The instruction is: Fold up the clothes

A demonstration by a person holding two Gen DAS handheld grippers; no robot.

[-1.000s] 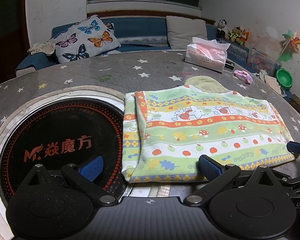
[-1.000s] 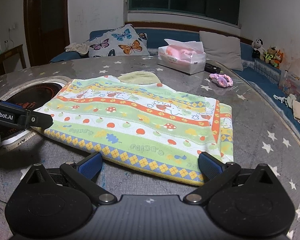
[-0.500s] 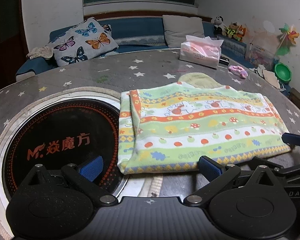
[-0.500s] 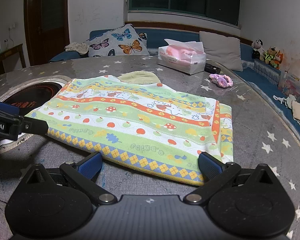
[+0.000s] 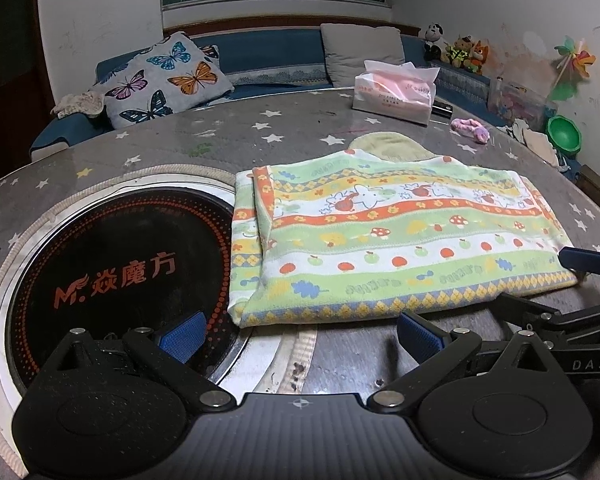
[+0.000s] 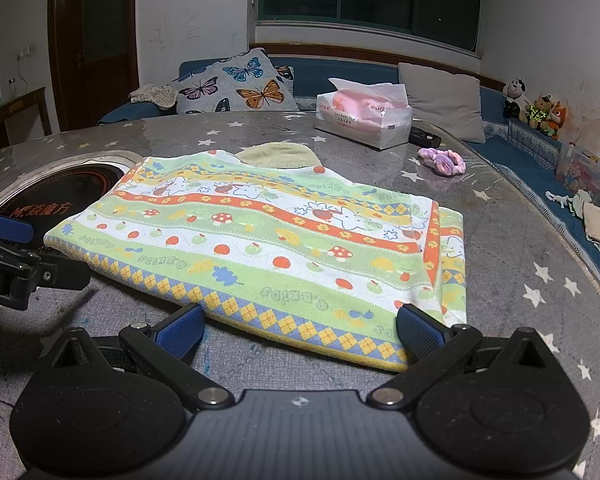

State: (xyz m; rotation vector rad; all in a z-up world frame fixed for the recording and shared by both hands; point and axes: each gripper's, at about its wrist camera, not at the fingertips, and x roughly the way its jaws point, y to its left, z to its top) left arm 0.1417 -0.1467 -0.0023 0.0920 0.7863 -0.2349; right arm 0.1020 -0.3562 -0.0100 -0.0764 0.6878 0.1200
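A folded child's garment with green, orange and white stripes, apples and mushrooms lies flat on the round grey star-print table; it also shows in the right wrist view. A pale green part sticks out at its far edge. My left gripper is open and empty, just short of the garment's near left corner. My right gripper is open and empty, at the garment's near hem by its right corner. Each gripper shows in the other's view, the right one and the left one.
A black round cooktop with orange lettering is set into the table left of the garment. A pink tissue pack, a dark remote and a purple scrunchie lie at the far side. A sofa with cushions stands behind.
Both grippers have drawn back a little from the garment, more so the left. The garment lies unmoved and both stay open.
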